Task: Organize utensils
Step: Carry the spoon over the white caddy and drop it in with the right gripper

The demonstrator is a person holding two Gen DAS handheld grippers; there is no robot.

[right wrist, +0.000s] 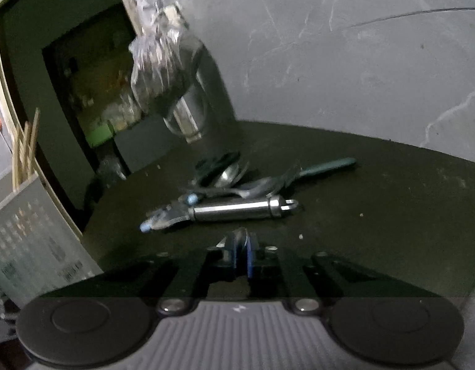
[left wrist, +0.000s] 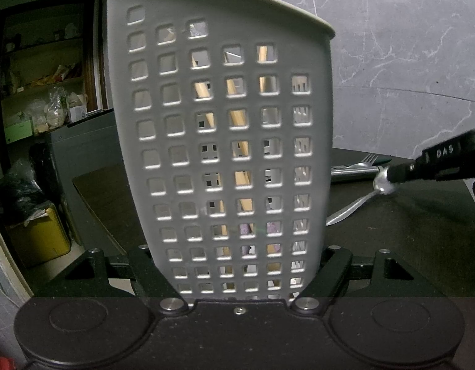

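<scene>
A grey perforated utensil holder (left wrist: 225, 129) fills the left wrist view, and my left gripper (left wrist: 237, 268) is shut on its lower walls. Wooden sticks (left wrist: 240, 151) show through its holes. At the right of that view my right gripper (left wrist: 394, 177) is shut on a metal spoon (left wrist: 354, 206), which slants down to the left just over the dark table (left wrist: 407, 246). In the right wrist view the right gripper (right wrist: 240, 246) has its pads together with a sliver of the spoon (right wrist: 239, 235) between them. The holder (right wrist: 30, 234) stands at the far left.
A heap of utensils lies on the table beyond the right gripper: a steel-handled tool (right wrist: 237, 210), a green-handled piece (right wrist: 330, 164) and more spoons (right wrist: 256, 188). A blurred clear object (right wrist: 166, 71) stands behind them. A marbled grey wall (right wrist: 345, 46) backs the table.
</scene>
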